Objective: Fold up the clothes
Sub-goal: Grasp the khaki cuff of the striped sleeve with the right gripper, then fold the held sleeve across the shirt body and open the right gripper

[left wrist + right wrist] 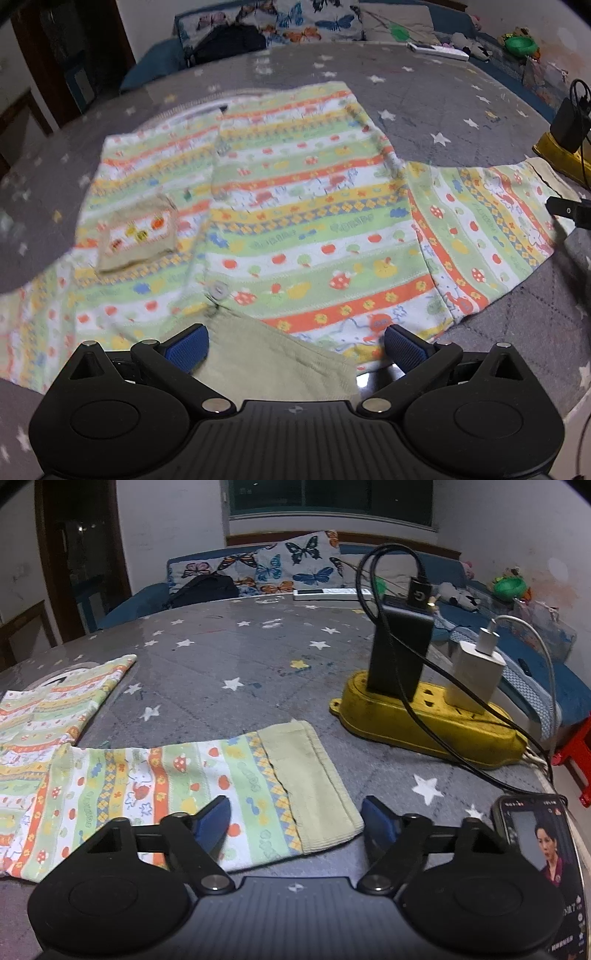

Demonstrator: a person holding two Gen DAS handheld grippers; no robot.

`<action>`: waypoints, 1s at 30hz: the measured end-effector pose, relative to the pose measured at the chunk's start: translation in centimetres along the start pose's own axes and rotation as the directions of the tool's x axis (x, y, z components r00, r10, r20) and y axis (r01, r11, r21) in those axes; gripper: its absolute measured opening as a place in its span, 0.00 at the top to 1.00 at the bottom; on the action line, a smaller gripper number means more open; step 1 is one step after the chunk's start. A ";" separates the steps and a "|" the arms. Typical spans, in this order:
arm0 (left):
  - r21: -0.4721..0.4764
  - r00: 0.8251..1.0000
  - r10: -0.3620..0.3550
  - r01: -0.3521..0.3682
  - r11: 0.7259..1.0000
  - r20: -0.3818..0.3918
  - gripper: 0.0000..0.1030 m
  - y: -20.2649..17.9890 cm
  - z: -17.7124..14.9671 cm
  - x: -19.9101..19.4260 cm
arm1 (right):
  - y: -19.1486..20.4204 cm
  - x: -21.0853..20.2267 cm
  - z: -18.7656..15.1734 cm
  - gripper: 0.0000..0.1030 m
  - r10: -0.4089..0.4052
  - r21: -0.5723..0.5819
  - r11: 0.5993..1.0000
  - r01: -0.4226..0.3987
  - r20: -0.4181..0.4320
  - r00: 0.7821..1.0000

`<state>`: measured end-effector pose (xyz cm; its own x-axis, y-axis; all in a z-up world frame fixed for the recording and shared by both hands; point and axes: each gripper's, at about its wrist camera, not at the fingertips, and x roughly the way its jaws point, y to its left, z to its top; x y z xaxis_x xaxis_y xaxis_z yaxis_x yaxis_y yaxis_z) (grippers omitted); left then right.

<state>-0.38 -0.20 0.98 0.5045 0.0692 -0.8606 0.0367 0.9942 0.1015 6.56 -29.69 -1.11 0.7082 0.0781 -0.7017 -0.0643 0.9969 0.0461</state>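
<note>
left tongs [295, 343] gaping over shirt [280, 221] collar, tilted down

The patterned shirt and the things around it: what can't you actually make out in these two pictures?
- Left wrist view: the shirt's far sleeve is motion-blurred; its near collar edge is hidden behind the left hand-held gripper.
- Right wrist view: the sleeve cuff's near edge sits behind the right hand-held gripper.
- Right wrist view: the phone is cut off by the picture edge; its text is too small.
</note>
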 end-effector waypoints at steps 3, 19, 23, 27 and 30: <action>0.000 0.999 0.012 -0.012 1.000 0.034 0.00 0.3 -0.1 -1.0 | 0.2 -0.2 0.1 0.52 0.023 -0.006 1.000 -0.023 0.003 1.000; -0.076 0.998 -0.007 0.011 0.997 0.059 0.00 5.7 -1.7 -2.0 | 2.8 -6.3 3.1 0.92 0.246 0.070 0.964 -0.257 0.137 0.960; -0.085 0.997 -0.026 0.031 0.996 0.068 0.00 6.8 -2.4 -2.1 | 6.0 -8.2 5.1 0.92 0.363 0.052 0.925 -0.376 0.166 0.917; -0.093 0.996 -0.045 0.052 0.994 0.077 0.00 7.7 -2.9 -2.2 | 9.4 -9.2 6.7 0.92 0.459 0.021 0.883 -0.469 0.162 0.873; -0.098 0.994 -0.058 0.067 0.993 0.089 0.00 8.4 -3.3 -2.3 | 12.7 -9.5 7.4 0.93 0.508 -0.014 0.859 -0.512 0.155 0.847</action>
<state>-4.09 8.30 2.22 0.5763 0.0036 -0.8172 -0.0140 0.9999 -0.0054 4.25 -17.68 11.43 0.6762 0.5746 -0.4611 -0.4279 0.8157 0.3892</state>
